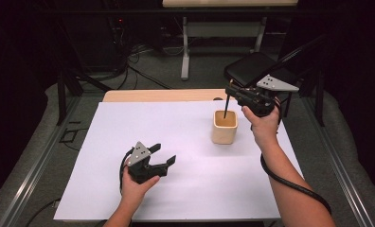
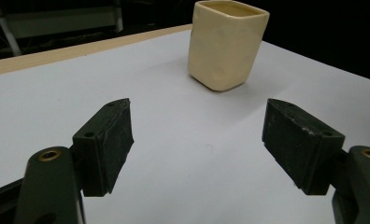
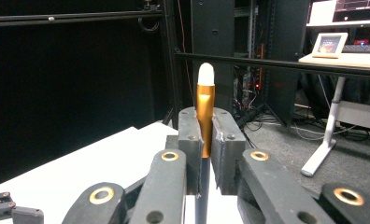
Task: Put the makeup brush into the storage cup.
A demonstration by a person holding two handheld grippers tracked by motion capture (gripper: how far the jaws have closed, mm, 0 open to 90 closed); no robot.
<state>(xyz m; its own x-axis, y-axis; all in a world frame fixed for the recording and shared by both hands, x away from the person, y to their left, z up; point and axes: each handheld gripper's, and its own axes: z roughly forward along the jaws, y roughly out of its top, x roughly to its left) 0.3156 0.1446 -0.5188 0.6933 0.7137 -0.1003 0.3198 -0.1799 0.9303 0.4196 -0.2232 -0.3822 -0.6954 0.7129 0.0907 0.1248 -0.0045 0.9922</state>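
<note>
Above the far right of the table (image 1: 129,198), the right tongs (image 1: 231,91) pinch a pen (image 3: 205,116) upright, its orange ferrule and white tip rising past the pads and its dark shaft reaching down into the cream square cup (image 1: 224,126). Nearer the person, the left tongs (image 1: 163,153) rest on the white sheet with jaws spread wide and empty, facing that cup. No legible writing shows on the cup or pen.
</note>
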